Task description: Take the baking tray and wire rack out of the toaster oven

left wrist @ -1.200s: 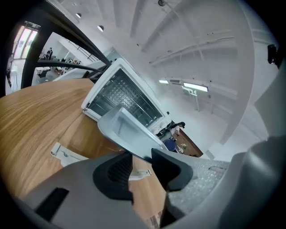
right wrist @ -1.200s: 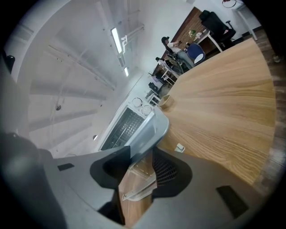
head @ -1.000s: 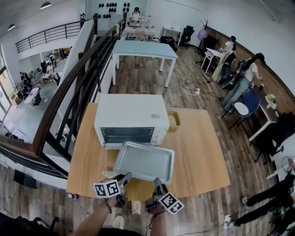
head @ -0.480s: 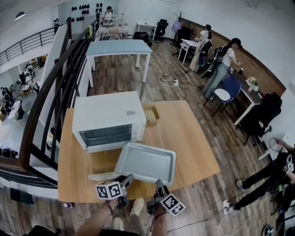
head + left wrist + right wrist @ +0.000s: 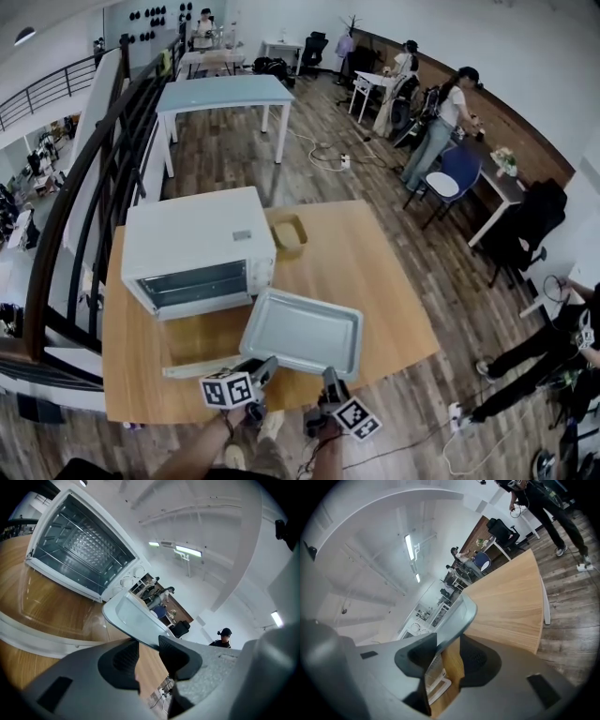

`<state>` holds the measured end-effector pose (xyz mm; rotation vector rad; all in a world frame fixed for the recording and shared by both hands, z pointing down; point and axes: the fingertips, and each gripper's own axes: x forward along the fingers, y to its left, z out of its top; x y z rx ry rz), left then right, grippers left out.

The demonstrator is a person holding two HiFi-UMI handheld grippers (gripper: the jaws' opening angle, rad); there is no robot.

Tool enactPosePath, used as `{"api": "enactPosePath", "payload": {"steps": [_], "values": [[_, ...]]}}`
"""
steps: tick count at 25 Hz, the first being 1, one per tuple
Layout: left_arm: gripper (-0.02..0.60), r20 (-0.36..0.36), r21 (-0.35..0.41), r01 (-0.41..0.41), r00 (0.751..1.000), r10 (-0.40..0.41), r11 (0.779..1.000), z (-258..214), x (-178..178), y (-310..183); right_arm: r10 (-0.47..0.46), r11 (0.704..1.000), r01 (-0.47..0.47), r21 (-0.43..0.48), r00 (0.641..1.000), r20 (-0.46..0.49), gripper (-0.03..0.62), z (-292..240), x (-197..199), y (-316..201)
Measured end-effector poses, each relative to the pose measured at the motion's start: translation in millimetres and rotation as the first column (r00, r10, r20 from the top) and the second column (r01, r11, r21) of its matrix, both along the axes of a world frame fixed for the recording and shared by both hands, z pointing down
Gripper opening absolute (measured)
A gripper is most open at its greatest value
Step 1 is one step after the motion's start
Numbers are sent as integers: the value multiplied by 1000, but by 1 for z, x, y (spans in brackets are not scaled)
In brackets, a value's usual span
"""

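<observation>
The grey baking tray (image 5: pixel 302 333) hangs over the wooden table (image 5: pixel 375 272), in front and to the right of the white toaster oven (image 5: pixel 197 246). My left gripper (image 5: pixel 265 367) is shut on the tray's near rim at its left corner, and my right gripper (image 5: pixel 328 377) is shut on the same rim further right. In the left gripper view the tray (image 5: pixel 136 620) runs out from between the pads of the left gripper (image 5: pixel 149 644). The oven (image 5: pixel 79 545) stands open behind it, with the wire rack (image 5: pixel 86 543) inside. In the right gripper view the tray rim (image 5: pixel 464 616) is pinched by the right gripper (image 5: pixel 449 644).
The oven's glass door (image 5: pixel 202 345) lies open flat on the table, left of the tray. A small wooden box (image 5: pixel 288 232) sits beside the oven's right side. A railing (image 5: pixel 84 187) runs along the left. People and chairs (image 5: pixel 441 122) are at the far right.
Both grippers have carried the tray to the right, away from the oven's mouth and out past the open door. The oven now sits further left in the head view.
</observation>
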<state>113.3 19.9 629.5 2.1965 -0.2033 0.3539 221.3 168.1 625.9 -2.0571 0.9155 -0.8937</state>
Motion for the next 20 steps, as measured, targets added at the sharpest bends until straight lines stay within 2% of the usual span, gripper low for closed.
{"api": "enactPosePath", "payload": {"steps": [2,5,8,14,20], "values": [[130,-2,-4,-9,1000,9,1000,4,14,3,0,1000,0,4,1000,-18,150,1,15,2],[130,-1,-12,-25,1000,25,1000,6,40,0,37,999,-37,-21,999,23,150,6,35,5],[129,3,-18,-34,999,34,999,8,67,-3,36,999,-36,-16,999,6,150,7,63,1],[129,24,-23,-35,999,35,999,23,112,-15,53,998,-52,-24,998,42,150,18,108,-8],[127,14,-37,-27,1000,27,999,30,163,-30,63,998,-61,-28,996,62,150,30,158,-24]]}}
